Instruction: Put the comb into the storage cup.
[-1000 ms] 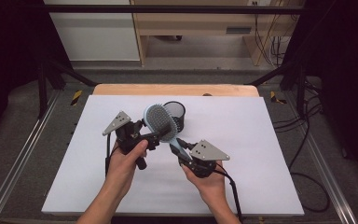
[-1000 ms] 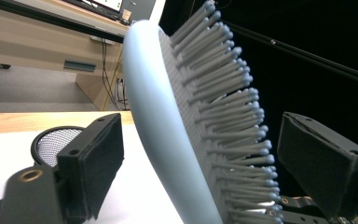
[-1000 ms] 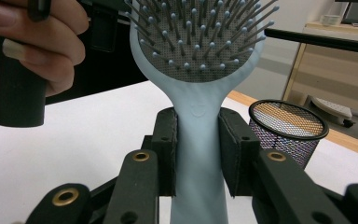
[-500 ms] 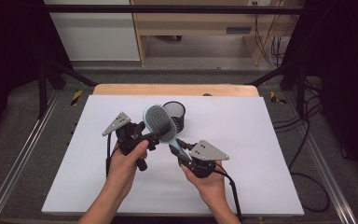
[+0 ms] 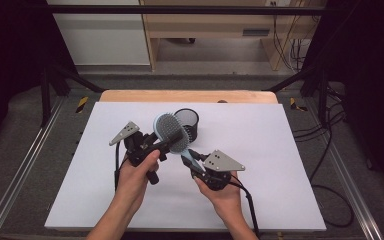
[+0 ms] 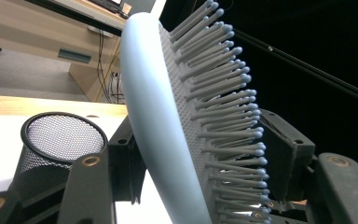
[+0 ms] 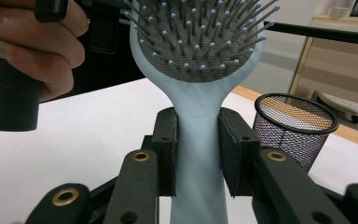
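Mid-handover above the table (image 5: 280, 150): right claw (image 5: 192, 161) clamped on hairbrush (image 5: 170, 131) handle, left claw (image 5: 155, 145) closing around its head, pads apparently not yet pressing; next, likely into the mesh cup (image 5: 187, 122).

A black mesh cup (image 5: 187, 123) stands upright on the white table (image 5: 280, 150).

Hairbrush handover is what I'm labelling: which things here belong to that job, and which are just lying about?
In the job:
- hairbrush
- right gripper, clamped on its handle
- left gripper, just been closing around its head
- mesh cup, probably

Lying about:
- cables beside the table
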Tool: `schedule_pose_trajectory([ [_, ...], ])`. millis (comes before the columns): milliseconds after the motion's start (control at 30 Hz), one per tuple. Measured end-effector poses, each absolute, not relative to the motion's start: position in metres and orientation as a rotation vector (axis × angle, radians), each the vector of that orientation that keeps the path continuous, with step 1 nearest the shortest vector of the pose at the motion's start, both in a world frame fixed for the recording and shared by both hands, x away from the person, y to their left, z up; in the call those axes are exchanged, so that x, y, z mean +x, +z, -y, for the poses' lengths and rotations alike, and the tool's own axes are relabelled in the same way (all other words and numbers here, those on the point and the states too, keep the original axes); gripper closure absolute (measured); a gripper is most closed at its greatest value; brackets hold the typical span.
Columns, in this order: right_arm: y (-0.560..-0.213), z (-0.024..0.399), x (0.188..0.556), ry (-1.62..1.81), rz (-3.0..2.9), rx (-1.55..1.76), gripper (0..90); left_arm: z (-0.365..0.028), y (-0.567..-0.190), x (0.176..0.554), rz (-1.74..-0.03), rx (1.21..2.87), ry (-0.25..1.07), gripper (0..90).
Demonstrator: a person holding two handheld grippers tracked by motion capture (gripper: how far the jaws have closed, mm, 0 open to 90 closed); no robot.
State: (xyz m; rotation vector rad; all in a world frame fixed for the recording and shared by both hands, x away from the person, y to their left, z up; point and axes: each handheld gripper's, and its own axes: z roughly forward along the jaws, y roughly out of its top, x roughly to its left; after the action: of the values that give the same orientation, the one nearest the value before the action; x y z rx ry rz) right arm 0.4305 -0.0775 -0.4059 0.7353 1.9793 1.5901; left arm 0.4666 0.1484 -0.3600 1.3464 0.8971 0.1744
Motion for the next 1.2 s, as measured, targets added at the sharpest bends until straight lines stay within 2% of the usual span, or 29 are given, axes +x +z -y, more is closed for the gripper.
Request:
schedule_pose_trajectory([
  [233,-0.4082,0.0767,0.4316,1.581,-1.999,0.738,69.6,-0.1519,-0.3663,0.468,-0.936,1.291,0.111,44.7],
  [433,-0.4087,0.0765,0.4318,1.585,-2.004,0.743,69.6,-0.1516,-0.3661,0.467,-0.927,1.284,0.106,46.9],
  [1200,-0.4101,0.0774,0.4346,1.599,-2.023,0.75,69.3,-0.1495,-0.3655,0.4664,-0.899,1.285,0.099,49.0],
])
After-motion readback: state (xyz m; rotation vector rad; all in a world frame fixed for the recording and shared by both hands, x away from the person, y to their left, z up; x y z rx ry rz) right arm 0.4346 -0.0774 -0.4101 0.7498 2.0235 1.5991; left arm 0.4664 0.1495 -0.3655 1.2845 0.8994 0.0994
